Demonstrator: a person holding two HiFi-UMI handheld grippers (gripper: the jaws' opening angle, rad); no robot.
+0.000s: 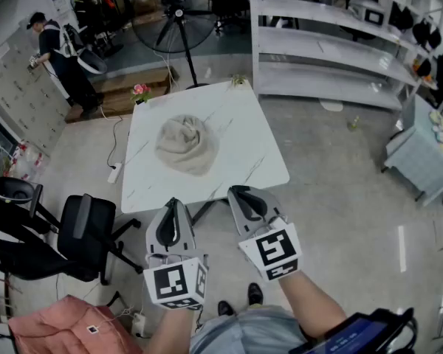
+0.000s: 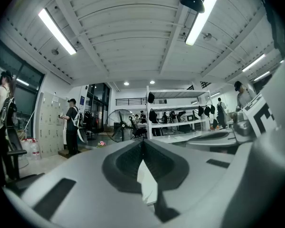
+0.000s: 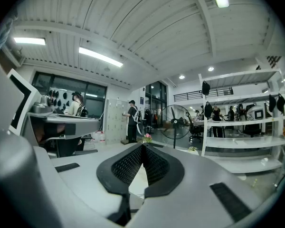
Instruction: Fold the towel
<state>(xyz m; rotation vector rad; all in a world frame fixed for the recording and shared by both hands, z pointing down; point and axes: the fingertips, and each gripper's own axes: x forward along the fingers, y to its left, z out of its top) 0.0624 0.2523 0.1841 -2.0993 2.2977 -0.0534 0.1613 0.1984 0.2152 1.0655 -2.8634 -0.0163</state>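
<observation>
A beige towel lies crumpled in a heap near the middle of the white marble-look table. Both grippers hang level in front of the table's near edge, short of the towel. My left gripper is shut with nothing in it, its tips meeting. My right gripper is likewise shut and empty, jaws closed together. The towel does not show in either gripper view.
A small pink flower pot stands at the table's far left corner. A black office chair and a pink cushion are at the left. A big fan, white shelving and a person stand beyond.
</observation>
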